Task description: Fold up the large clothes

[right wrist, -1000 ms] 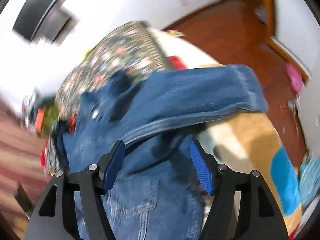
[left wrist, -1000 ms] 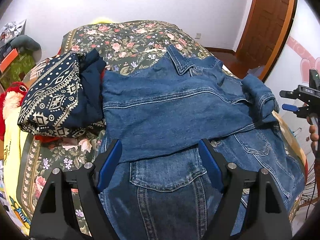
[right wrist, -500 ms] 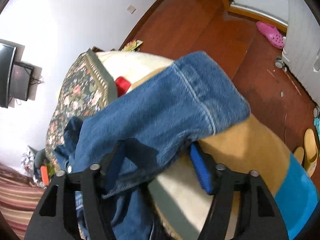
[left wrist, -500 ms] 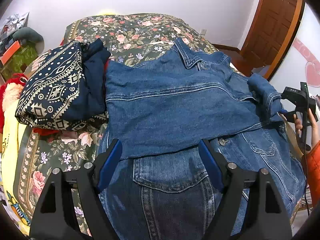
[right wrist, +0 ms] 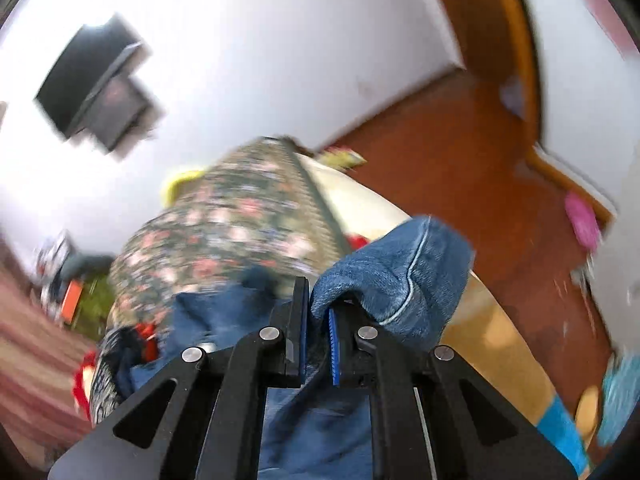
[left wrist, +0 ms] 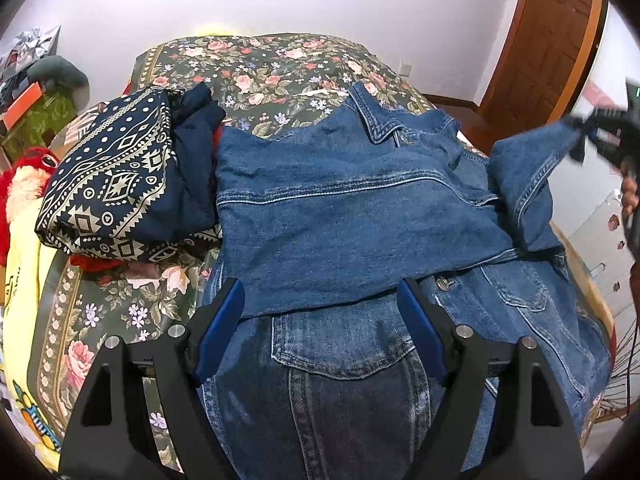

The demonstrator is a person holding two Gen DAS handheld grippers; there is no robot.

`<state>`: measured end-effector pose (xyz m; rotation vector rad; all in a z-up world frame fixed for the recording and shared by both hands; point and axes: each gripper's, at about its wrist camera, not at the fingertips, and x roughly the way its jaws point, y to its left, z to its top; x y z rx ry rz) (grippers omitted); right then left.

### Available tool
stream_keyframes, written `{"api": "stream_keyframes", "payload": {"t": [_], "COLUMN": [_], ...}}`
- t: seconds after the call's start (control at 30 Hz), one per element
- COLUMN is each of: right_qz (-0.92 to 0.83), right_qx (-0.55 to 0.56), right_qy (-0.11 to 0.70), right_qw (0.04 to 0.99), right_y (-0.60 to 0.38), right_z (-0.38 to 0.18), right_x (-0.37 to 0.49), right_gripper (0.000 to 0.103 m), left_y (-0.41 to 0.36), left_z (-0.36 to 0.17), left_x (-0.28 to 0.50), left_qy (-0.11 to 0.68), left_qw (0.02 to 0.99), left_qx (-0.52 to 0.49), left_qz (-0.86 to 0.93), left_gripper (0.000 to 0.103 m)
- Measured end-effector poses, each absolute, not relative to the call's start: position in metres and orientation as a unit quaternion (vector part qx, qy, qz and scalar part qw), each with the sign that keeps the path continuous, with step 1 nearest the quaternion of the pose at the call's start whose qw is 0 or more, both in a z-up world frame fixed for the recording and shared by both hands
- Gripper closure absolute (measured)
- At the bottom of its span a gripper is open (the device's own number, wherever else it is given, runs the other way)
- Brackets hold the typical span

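A blue denim jacket [left wrist: 360, 216] lies spread on a floral bed [left wrist: 272, 64], its back panel folded across the middle. My left gripper [left wrist: 320, 320] hovers open above the jacket's lower part, holding nothing. At the right edge of the left wrist view my right gripper [left wrist: 580, 136] holds the cuff of the jacket's sleeve [left wrist: 528, 164] lifted off the bed. In the right wrist view that gripper [right wrist: 318, 332] is shut on the sleeve cuff [right wrist: 400, 280], denim bunched between the blue pads.
A folded navy patterned cloth [left wrist: 116, 184] lies left of the jacket. A red plush toy [left wrist: 24, 176] sits at the bed's left edge. A wooden door [left wrist: 552, 40] and red-brown floor [right wrist: 480, 184] lie to the right. A pink slipper [right wrist: 582, 220] is on the floor.
My right gripper closed on the sleeve cuff and lifted it up off the bed. The left gripper stayed open and hardly moved.
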<state>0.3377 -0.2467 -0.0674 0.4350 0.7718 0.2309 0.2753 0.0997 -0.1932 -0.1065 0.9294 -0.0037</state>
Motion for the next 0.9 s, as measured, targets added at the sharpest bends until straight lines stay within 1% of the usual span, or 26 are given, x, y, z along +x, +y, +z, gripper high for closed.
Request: {"api": "stream_keyframes", "payload": {"t": [0.07,0.17,0.3,0.4,0.57,0.67,0.77,0.9], "right_qz": [0.157,0.239,0.318,0.346,0.372,0.373,0.374,0.378], "right_qx": [0.186,0.155,0.126,0.1,0.019,-0.022,-0.034,-0.035], "right_qy": [0.361,0.365,0.389,0.422,0.523,0.556,0.583,0.604], "right_qw": [0.9,0.886,0.856,0.832,0.767,0.742,0.721,0.701], "right_y": [-0.214,-0.162,-0.092,-0.043,0.031,0.053,0.059,0.056], "right_z": [-0.048,-0.03,-0.028,-0.05,-0.127,-0.159,-0.178,-0.18], "right_x": [0.332,0.327,0.327,0.322,0.309,0.297,0.288,0.277], "right_gripper": [0.095,0.095,0.095,0.095,0.095,0.095,0.095,0.095], "left_y": [0.101,0.104,0.112,0.122,0.141,0.155,0.168,0.179], "left_z": [-0.192,-0.189,-0.182,-0.178,-0.178,-0.181,-0.187,-0.194], "left_x": [0.273,0.269,0.262,0.255,0.242,0.232,0.226,0.223], "left_qy": [0.446,0.443,0.433,0.426,0.425,0.426,0.431,0.44], "left_qw": [0.894,0.895,0.9,0.902,0.902,0.9,0.896,0.889], "left_qx": [-0.053,-0.054,-0.057,-0.068,-0.076,-0.08,-0.095,-0.113], "left_qz": [-0.002,-0.001,0.003,0.009,0.025,0.039,0.051,0.061], "left_gripper": [0.025,0.025,0.025,0.025,0.025,0.025,0.025,0.025]}}
